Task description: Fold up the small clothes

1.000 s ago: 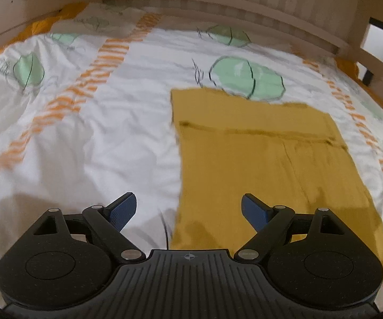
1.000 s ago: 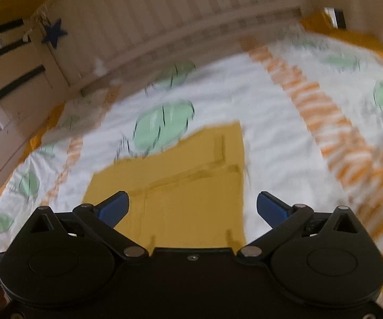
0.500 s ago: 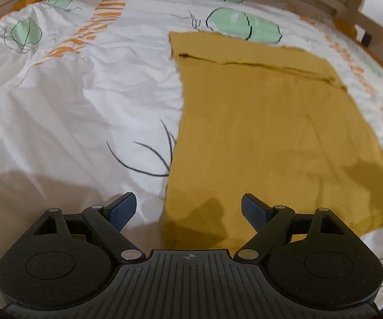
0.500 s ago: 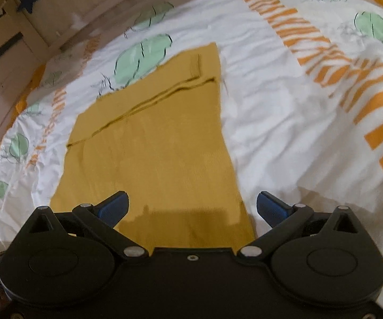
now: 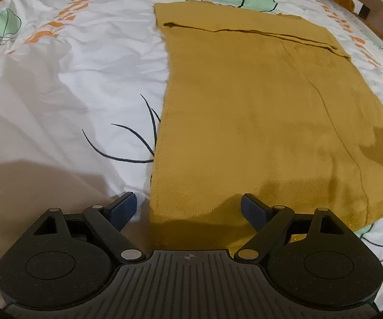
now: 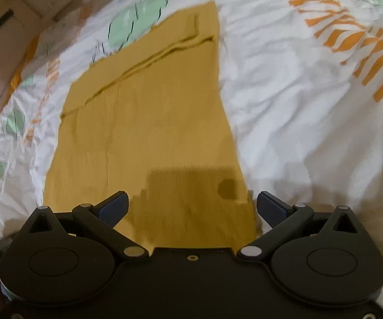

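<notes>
- Lying flat on the bed cover [image 5: 66, 85], near its middle, the yellow cloth [image 5: 244, 111] was not yet gripped.
- The left gripper [image 5: 188, 208] and right gripper [image 6: 192, 207] were held spread wide, empty, at the cloth's two near corners.
- Those corners probably needed to be pinched next, then lifted toward the far edge.

Garment [image 5: 258, 122] – flat on bedsheet [image 5: 71, 85], centre of bed; folded band along far end. Left claw [image 5: 188, 207] above near-left corner, garment's left edge btwn its fingers. Right claw [image 6: 192, 204] above near-right corner, right edge btwn its fingers. Bed rail [image 5: 377, 8] – behind, far right in left view.
</notes>
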A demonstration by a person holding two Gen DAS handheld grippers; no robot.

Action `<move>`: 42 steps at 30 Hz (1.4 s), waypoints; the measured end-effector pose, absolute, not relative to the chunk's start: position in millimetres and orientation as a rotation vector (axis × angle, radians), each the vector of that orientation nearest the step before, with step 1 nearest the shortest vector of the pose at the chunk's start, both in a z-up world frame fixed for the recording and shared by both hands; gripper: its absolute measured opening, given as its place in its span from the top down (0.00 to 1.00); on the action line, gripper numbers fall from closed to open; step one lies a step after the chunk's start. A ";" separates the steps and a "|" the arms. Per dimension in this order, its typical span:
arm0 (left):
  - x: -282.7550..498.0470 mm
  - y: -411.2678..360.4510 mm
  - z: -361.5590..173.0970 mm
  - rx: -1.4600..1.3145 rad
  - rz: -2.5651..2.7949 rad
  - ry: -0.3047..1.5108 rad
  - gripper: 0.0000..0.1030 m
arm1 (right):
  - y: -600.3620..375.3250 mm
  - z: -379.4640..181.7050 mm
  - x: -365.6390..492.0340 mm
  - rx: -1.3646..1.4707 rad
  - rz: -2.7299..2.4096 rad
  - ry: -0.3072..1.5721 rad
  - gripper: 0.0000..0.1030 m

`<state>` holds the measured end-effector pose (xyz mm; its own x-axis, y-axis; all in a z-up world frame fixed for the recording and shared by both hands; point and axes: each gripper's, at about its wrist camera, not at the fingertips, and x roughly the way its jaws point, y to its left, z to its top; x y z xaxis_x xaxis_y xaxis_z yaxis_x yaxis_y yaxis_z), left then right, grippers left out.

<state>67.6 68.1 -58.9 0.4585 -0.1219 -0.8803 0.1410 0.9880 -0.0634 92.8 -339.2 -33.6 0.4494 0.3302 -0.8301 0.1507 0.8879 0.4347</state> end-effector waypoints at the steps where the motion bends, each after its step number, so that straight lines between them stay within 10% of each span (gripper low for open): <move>1: 66.8 69.4 -58.8 0.012 -0.164 1.080 0.23 | -337.2 -33.8 94.3 0.470 0.128 1.137 0.01; 18: 66.0 74.7 -56.0 -0.050 -0.216 1.087 0.59 | -311.8 -56.6 108.5 0.220 0.241 1.462 0.01; 23: 65.9 81.4 -55.3 -0.105 -0.221 1.086 0.79 | -309.3 -63.1 110.0 0.213 0.270 1.481 0.38; 25: 66.2 85.2 -54.5 -0.141 -0.225 1.085 0.87 | -312.6 -64.1 109.8 0.243 0.280 1.491 0.84; 42: 61.1 101.7 -12.2 -0.321 -0.254 0.924 0.95 | -352.7 -16.5 76.9 0.544 0.341 1.069 0.84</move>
<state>61.1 101.7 -12.2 0.5788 -0.3491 -0.7370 0.0766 0.9230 -0.3771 76.9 -352.7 -16.5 0.4482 0.5140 -0.7313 -0.0045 0.8194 0.5732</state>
